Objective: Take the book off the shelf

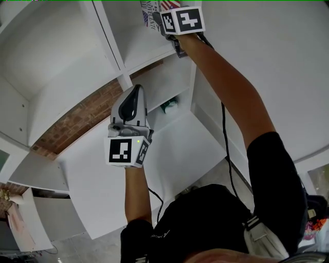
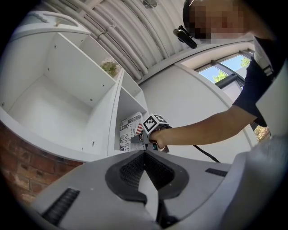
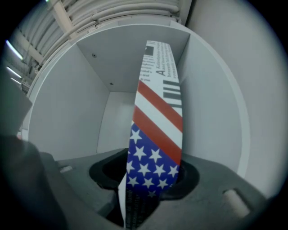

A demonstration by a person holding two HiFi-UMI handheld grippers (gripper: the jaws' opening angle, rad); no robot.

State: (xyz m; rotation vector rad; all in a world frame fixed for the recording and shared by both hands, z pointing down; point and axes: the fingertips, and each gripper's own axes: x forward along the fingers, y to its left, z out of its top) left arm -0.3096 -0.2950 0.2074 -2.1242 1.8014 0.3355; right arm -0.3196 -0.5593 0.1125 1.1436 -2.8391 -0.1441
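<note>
The book has a stars-and-stripes spine and black-and-white printed covers. It stands upright in a white shelf cubby, against the cubby's right wall. My right gripper is shut on the lower spine, with the book filling the gap between the jaws. The head view shows that gripper at the top, reaching into the cubby where the book stands. My left gripper is held lower in mid-frame, shut and empty, away from the book. In the left gripper view, the left gripper points toward the book.
The white cube shelf has several open cubbies against a brick wall. A small green thing sits in a lower cubby. A plant stands on a higher shelf. A black cable hangs from the right gripper.
</note>
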